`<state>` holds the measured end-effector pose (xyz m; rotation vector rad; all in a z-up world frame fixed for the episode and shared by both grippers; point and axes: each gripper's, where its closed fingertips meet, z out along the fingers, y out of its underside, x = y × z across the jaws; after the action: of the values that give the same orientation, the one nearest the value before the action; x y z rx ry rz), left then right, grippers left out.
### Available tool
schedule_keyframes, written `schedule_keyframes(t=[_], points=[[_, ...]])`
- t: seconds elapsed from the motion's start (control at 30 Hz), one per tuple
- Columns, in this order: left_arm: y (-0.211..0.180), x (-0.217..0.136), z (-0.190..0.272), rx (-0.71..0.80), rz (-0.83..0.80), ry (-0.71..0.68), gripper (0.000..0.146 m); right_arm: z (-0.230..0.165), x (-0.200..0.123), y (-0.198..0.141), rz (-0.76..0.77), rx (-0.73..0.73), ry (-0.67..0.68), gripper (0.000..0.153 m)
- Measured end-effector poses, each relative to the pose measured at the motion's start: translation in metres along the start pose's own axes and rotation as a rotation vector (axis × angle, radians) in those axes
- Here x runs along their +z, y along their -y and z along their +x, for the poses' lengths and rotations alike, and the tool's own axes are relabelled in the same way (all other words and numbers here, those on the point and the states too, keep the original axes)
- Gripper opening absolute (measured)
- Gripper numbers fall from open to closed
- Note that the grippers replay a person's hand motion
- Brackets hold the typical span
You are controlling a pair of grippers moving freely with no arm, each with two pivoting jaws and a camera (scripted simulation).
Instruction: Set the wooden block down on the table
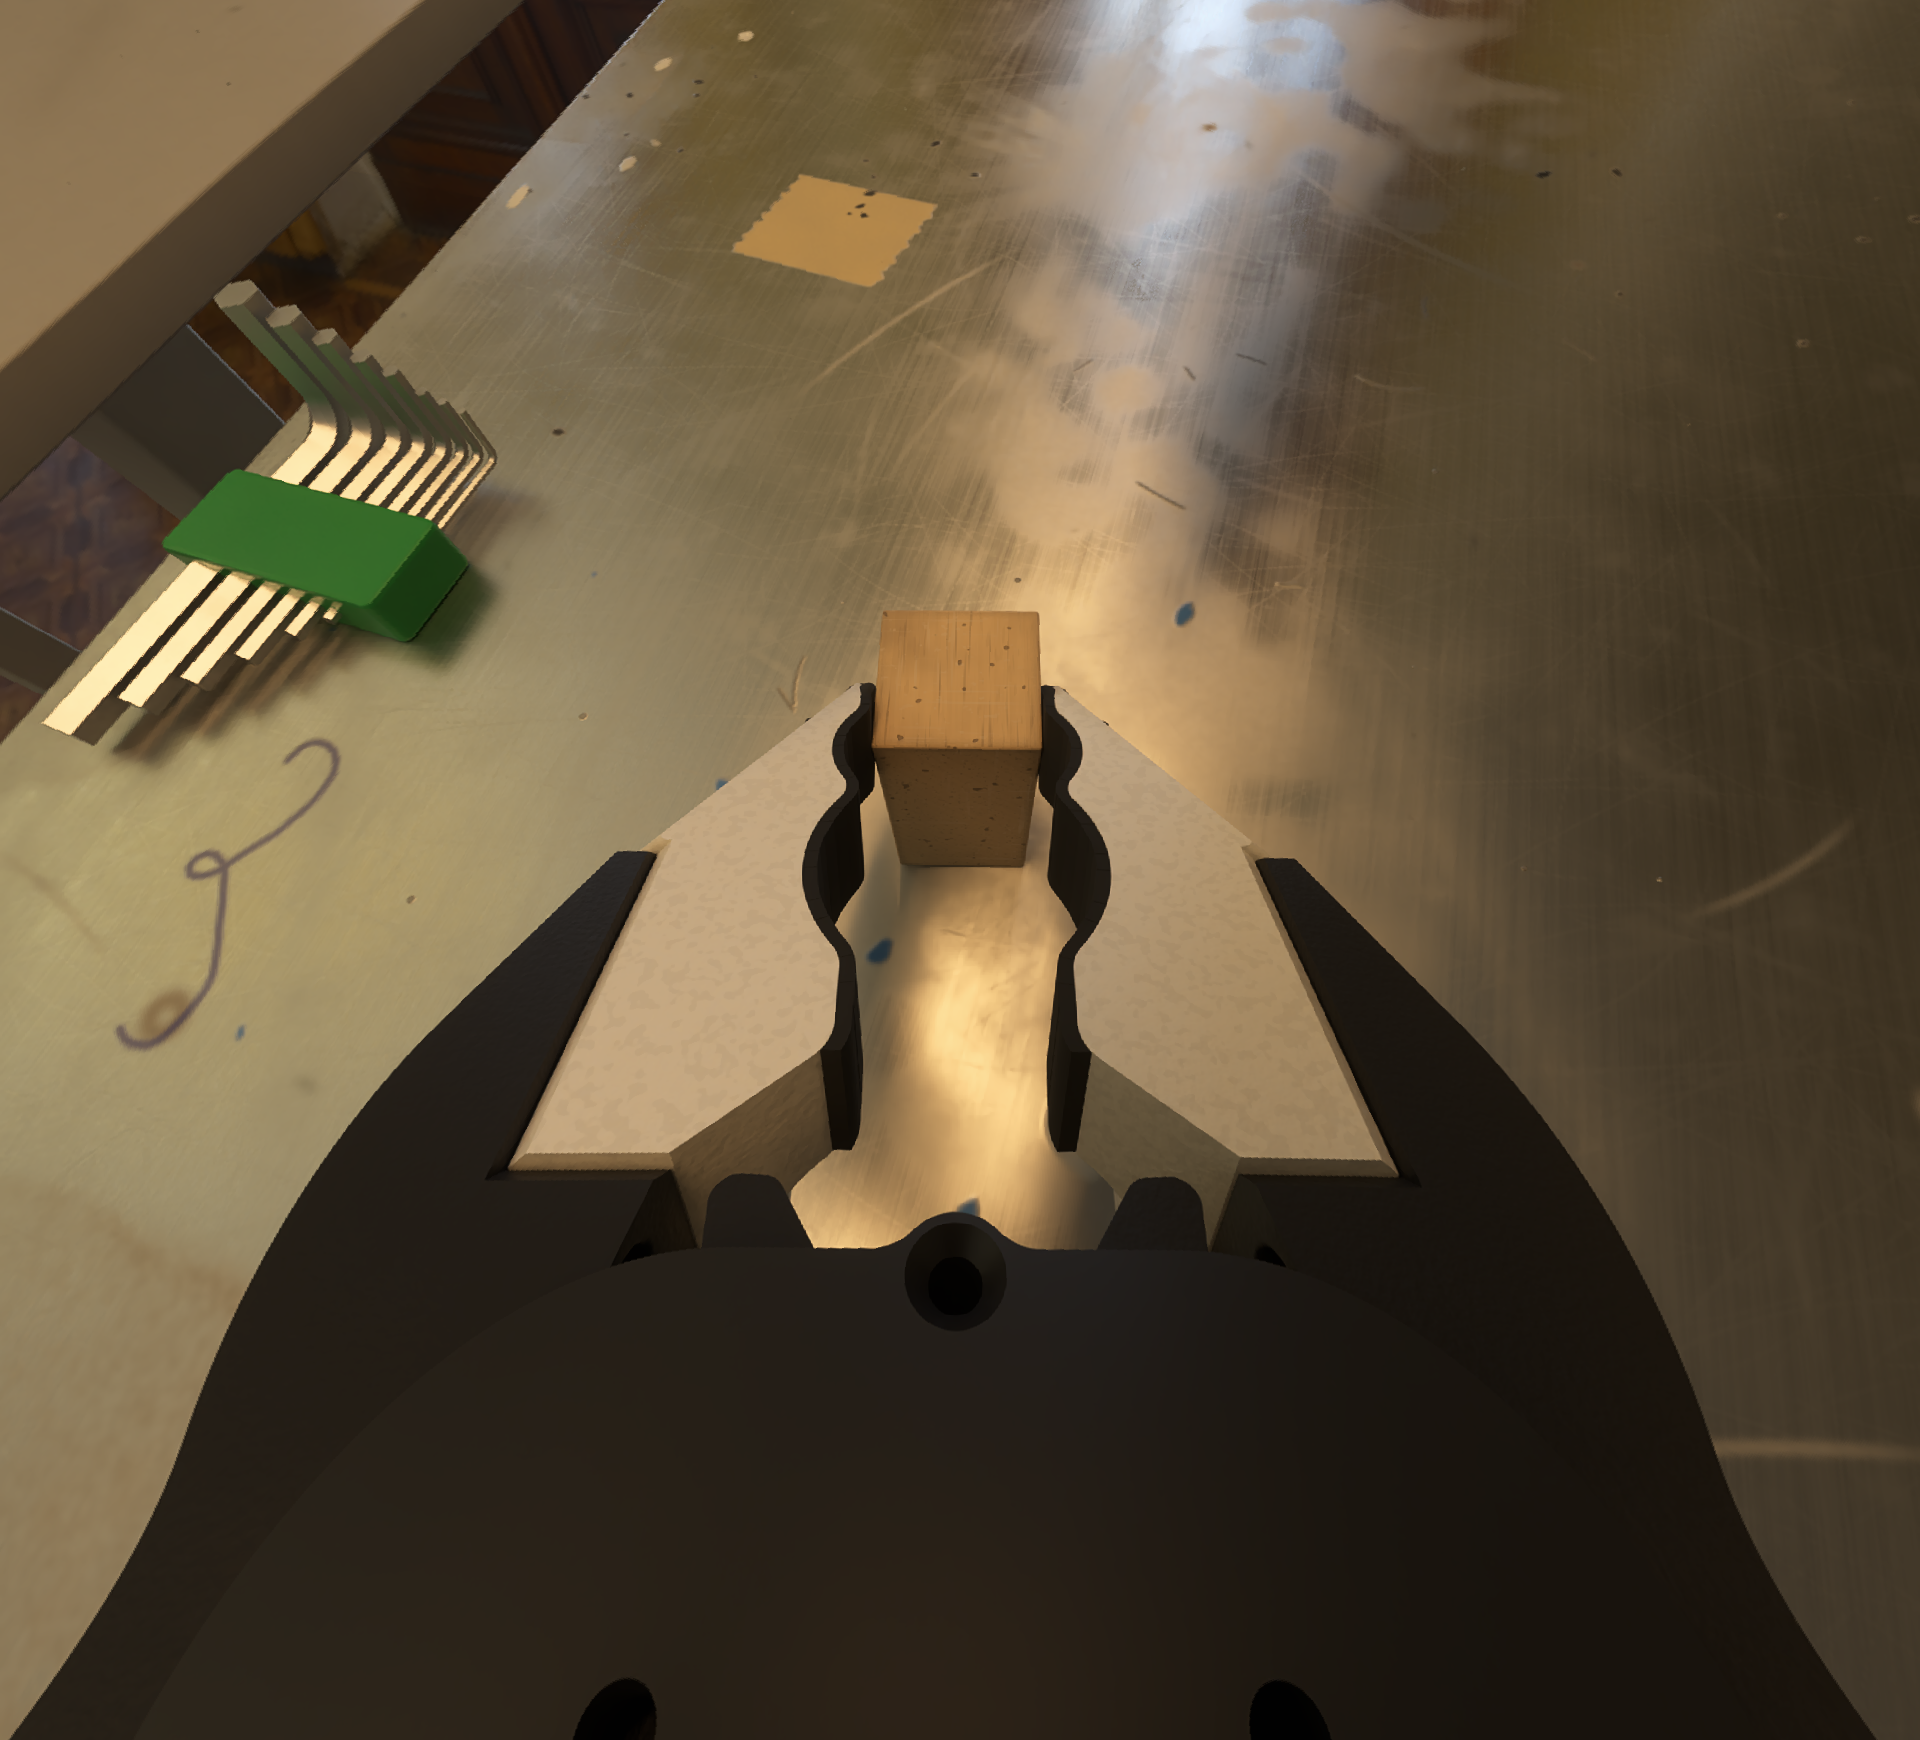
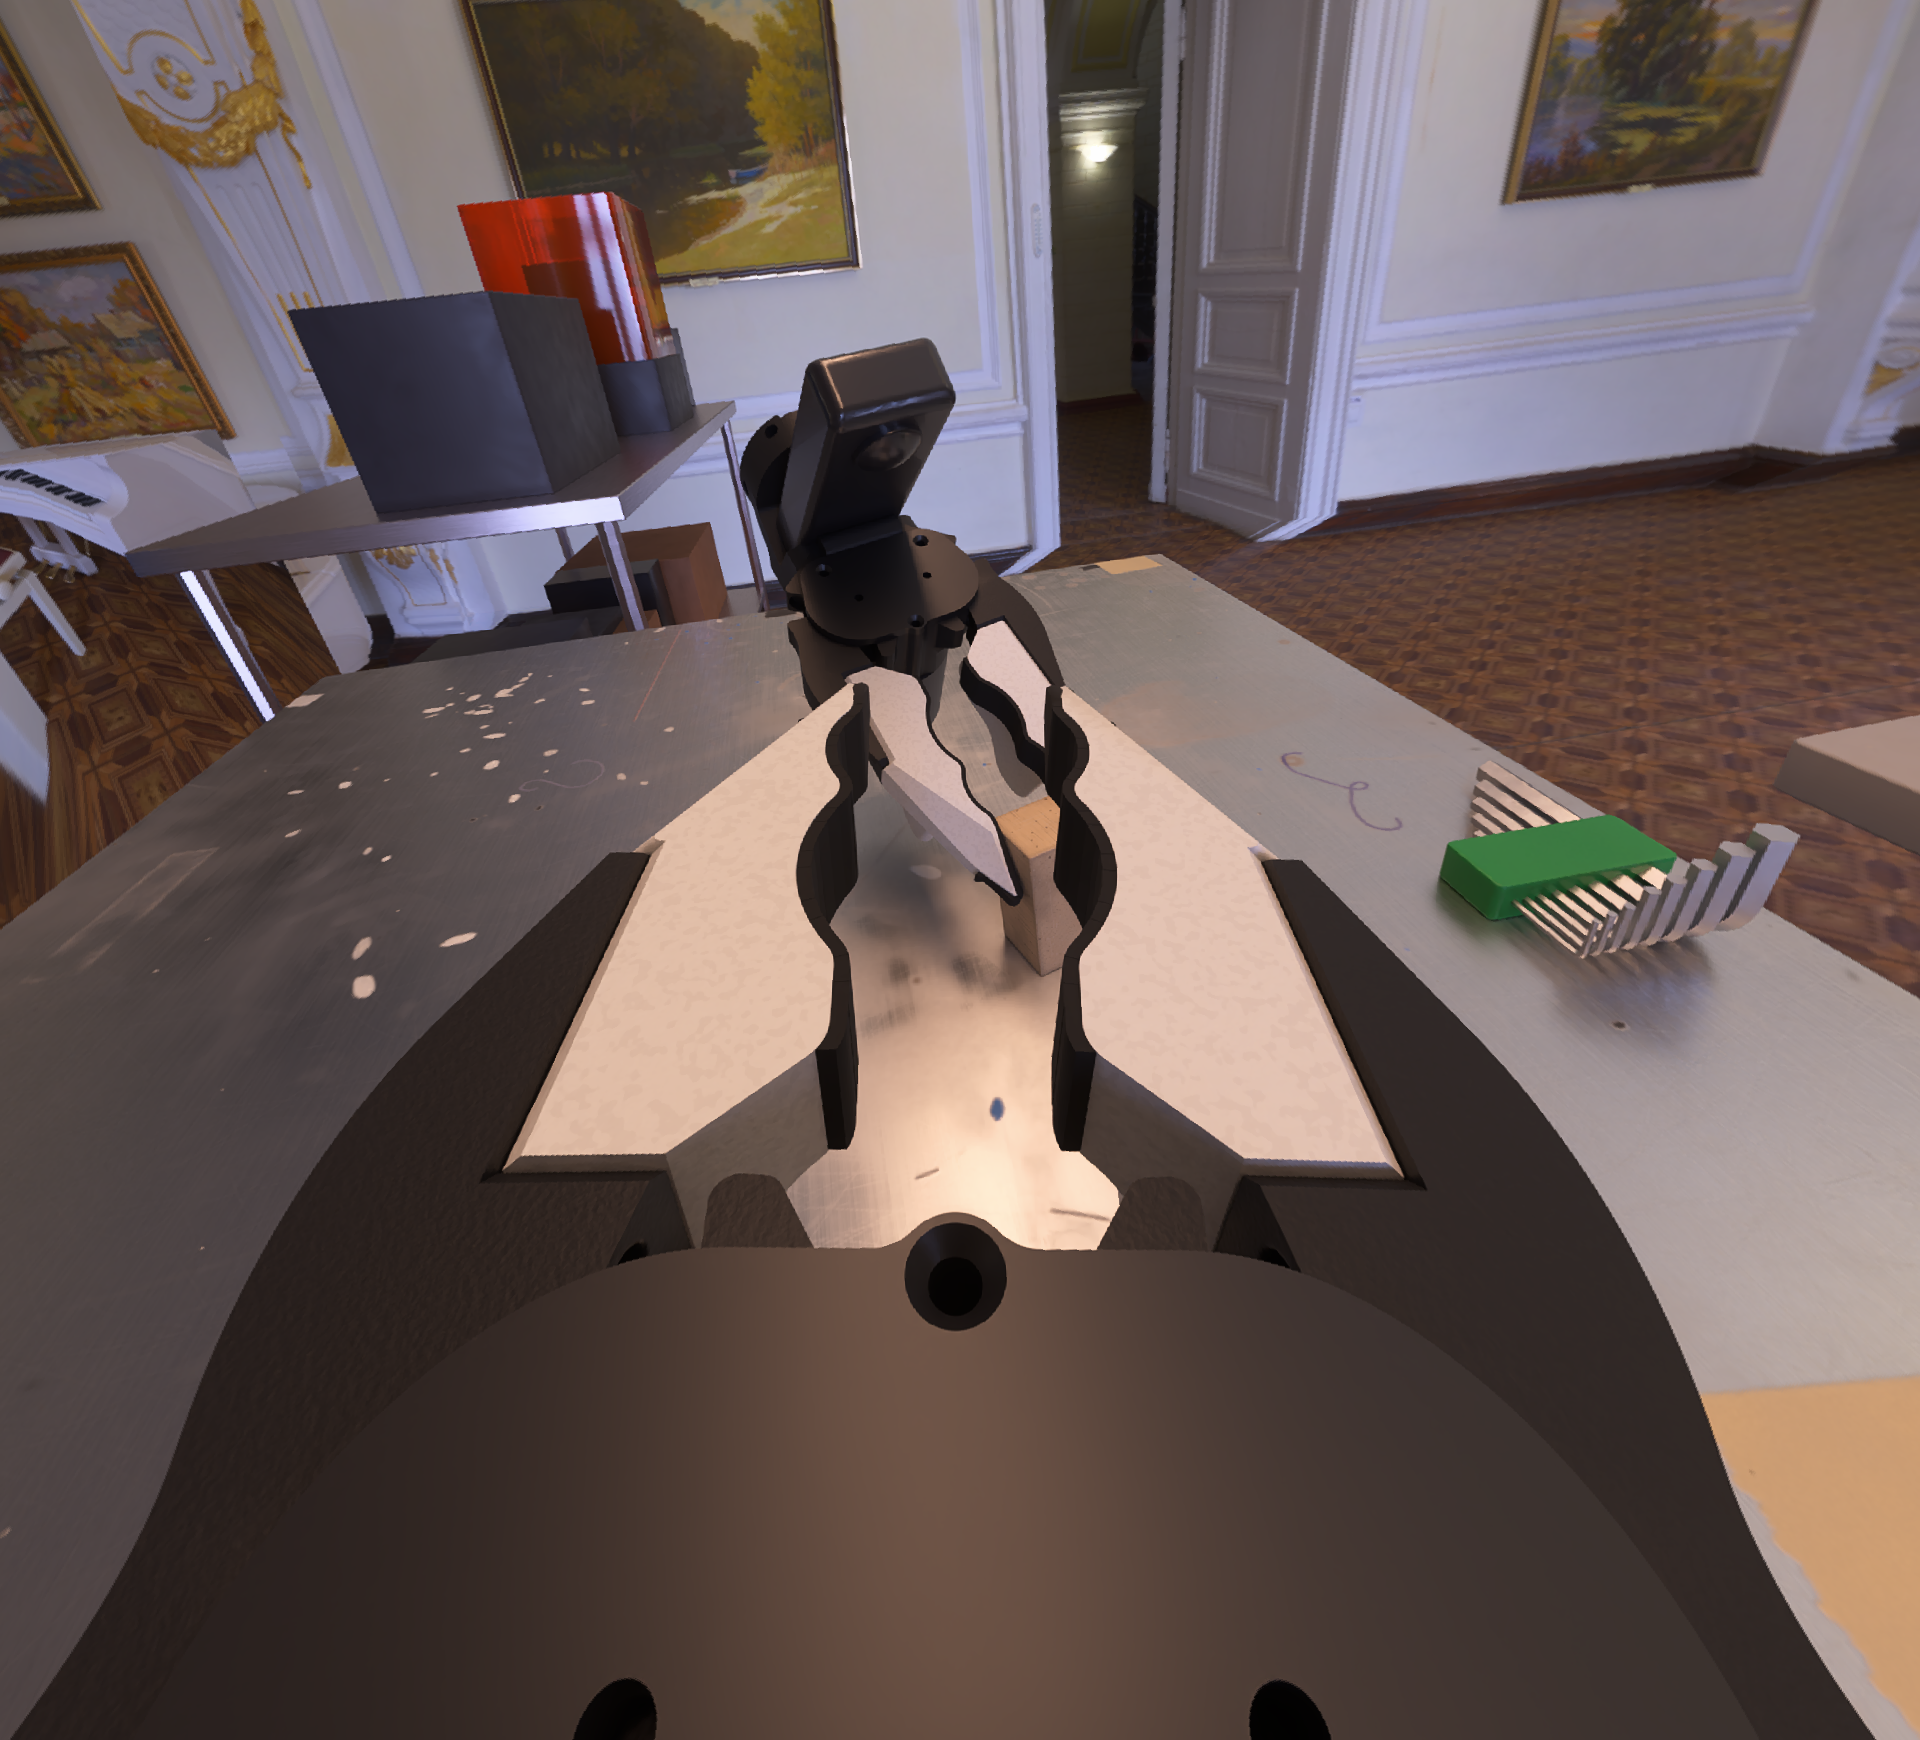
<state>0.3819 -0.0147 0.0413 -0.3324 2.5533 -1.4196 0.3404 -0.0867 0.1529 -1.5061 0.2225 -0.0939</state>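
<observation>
Centre frame: left gripper (image 1: 958, 703) grasps the upright wooden block (image 1: 958, 734), its base on the table (image 1: 1455, 755). Right gripper (image 2: 956, 703) released, empty.

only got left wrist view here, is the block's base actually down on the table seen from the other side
Observer: In the right wrist view the wooden block has its lower edge meeting the table; no gap shows.
Operator: right gripper holding anything
Observer: No, the right gripper is open, with nothing gripped between its fingers.
Operator: what's behind me
Observer: A side table carrying a dark grey box and a red box.
</observation>
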Motion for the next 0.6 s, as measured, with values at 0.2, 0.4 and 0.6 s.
schedule_keyframes(t=[0.2, 0.4, 0.6], points=[[0.001, -0.001, 0.000, -0.011, 0.008, 0.005, 0.031, -0.001, 0.000, 0.000, -0.001, 0.001, 0.005, 0.034], [0.014, -0.008, 0.000, -0.022, 0.067, 0.020, 0.043, -0.001, 0.000, 0.000, -0.002, -0.001, 0.004, 0.034], [0.052, -0.033, -0.004, -0.062, 0.256, 0.071, 0.047, 0.000, -0.001, 0.002, 0.007, 0.000, 0.000, 0.035]])
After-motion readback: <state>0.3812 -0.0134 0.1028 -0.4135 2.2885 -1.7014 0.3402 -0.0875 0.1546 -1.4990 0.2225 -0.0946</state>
